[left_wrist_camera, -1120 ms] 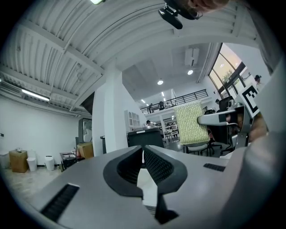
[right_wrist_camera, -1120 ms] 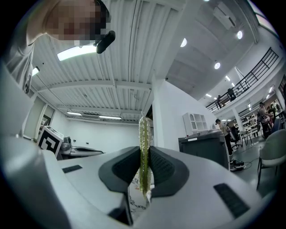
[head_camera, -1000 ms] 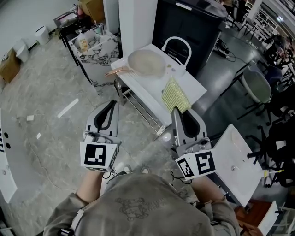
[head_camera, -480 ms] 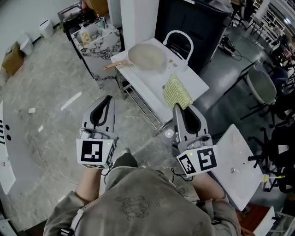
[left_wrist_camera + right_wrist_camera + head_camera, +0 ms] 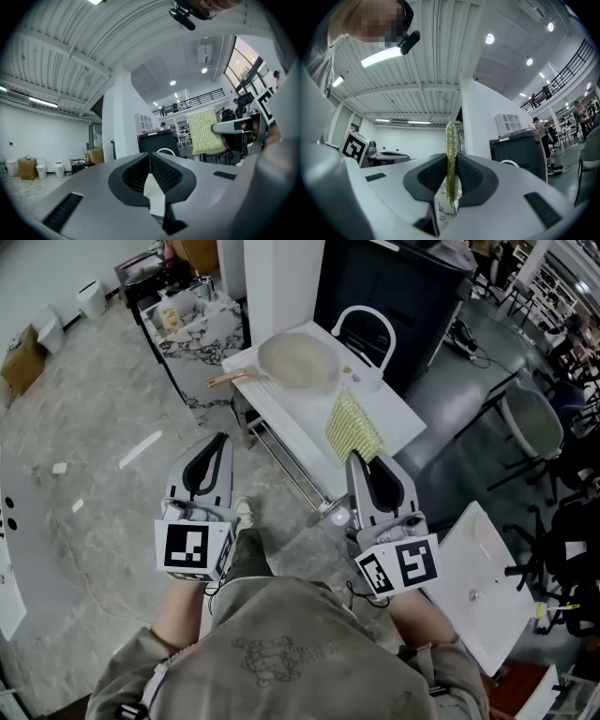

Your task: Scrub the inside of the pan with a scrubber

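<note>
Flat yellow-green mesh scrubber clamped in right gripper over white table, left gripper closed and empty beside table, round beige pan on table.

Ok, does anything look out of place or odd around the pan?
Nothing looks spilled or damaged. The pan sits on the white table, its handle seemingly poking past the edge. The scrubber is off the table, pinched in the right claw.
</note>
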Tool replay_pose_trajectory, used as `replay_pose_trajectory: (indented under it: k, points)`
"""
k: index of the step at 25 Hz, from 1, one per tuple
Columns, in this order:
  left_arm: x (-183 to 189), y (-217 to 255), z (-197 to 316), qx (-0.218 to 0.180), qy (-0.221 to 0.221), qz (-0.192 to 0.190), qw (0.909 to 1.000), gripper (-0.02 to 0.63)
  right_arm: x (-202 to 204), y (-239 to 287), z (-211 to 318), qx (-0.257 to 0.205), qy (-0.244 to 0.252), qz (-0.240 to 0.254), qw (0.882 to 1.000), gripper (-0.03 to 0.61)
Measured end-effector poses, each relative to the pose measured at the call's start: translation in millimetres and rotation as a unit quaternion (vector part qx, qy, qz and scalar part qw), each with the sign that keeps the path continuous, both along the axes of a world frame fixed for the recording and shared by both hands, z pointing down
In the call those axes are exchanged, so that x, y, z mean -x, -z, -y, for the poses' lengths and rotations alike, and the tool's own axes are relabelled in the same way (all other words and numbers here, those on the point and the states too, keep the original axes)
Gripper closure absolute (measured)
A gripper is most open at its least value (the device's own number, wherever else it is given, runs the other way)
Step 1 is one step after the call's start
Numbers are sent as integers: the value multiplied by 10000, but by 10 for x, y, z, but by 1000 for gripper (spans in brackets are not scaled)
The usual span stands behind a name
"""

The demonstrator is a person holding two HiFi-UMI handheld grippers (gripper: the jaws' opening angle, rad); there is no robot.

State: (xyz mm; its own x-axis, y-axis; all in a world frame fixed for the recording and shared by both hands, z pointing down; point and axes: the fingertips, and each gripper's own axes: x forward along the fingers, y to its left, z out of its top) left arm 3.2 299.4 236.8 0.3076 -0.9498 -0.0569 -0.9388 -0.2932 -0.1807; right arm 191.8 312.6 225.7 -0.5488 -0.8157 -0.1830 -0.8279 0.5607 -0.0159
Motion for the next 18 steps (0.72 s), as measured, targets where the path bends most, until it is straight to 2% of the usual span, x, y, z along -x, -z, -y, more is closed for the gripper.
replay_pose_trajectory:
  k: [7, 18]
  points:
    - [192, -90, 436, 120, -91, 20, 9999, 584, 275, -67, 417, 33, 6, -131, 9999, 509]
    - [591, -193, 1490, 393, -312, 95, 9987, 584, 651, -125, 1405, 216, -250, -117, 9994, 509]
